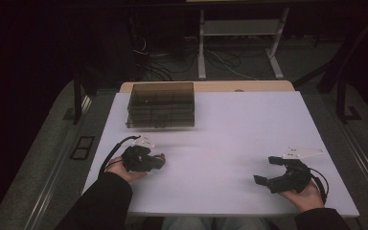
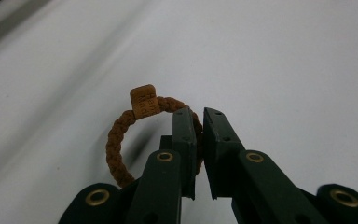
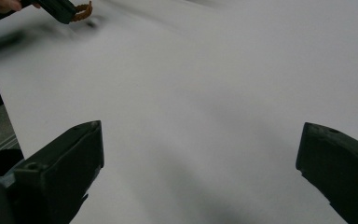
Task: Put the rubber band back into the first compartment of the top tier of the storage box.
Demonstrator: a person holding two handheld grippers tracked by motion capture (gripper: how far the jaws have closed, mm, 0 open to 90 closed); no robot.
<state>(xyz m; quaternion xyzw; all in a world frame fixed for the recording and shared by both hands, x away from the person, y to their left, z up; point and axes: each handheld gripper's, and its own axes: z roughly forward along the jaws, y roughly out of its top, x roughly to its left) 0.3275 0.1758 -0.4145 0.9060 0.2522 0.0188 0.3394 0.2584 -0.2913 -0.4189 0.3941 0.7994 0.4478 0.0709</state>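
Observation:
A brown braided ring with a small square brown tag hangs from my left gripper, whose jaws are shut on the ring's right side just above the white table. In the high view the left gripper sits at the table's left front, the ring just peeking at its tip. My right gripper rests at the right front with its jaws wide apart and nothing between them. In the right gripper view, the left gripper with the ring appears at the upper left.
A smoky translucent drawer box stands at the table's back left. The white table top stretches between the grippers. Beyond the far edge are a desk frame and cables on the floor.

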